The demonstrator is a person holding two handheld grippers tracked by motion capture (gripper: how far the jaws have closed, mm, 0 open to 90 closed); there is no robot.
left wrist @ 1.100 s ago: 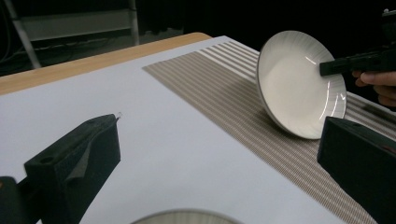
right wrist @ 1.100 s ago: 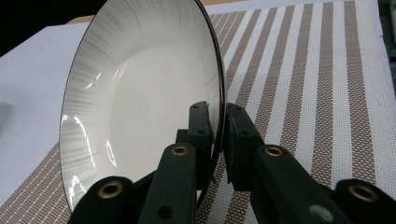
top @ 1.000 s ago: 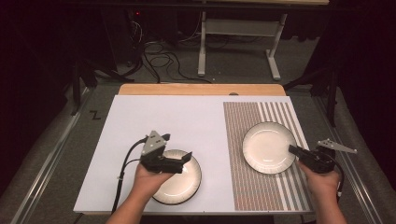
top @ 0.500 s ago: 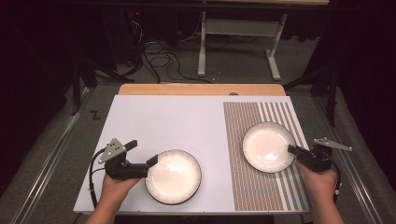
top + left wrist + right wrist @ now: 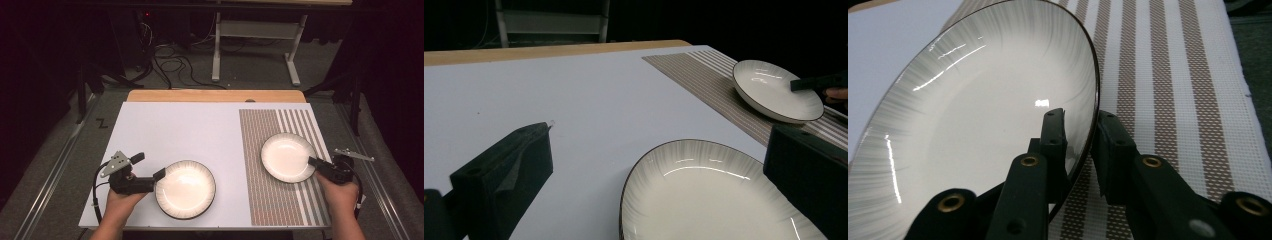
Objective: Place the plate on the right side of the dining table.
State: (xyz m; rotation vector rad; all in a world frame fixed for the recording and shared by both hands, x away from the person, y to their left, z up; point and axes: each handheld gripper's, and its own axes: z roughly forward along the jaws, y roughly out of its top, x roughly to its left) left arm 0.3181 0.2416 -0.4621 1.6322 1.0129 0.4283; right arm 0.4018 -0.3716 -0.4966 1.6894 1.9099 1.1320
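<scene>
At the near left of the table, the left hand was seen coming in from the near edge with the forearm angled slightly rightward. In it the left gripper was held low and about level, pointing right toward the near plate. Its jaws were spread wide; one tip was seen at the plate's left rim, the other well clear on the far side, and nothing was gripped between them. In the left gripper view the blocky black jaws were seen at either side, with the plate between and just ahead of them.

The near plate, round and shallow, was laid flat on the smooth pale surface. A glossy white centre, fine grey radial streaks and a thin dark rim line were shown.

Further right, a woven mat with brown and white stripes was spread over the table's right part. The far plate, of the same glazed make, was placed on it.

At the near right, the right hand was held with the right gripper pointing left. Its jaws had just been opening slightly, but they were narrowly set around the far plate's right rim, one finger inside the dish and the other outside. Whether the pads pressed the rim could not be told.
</scene>
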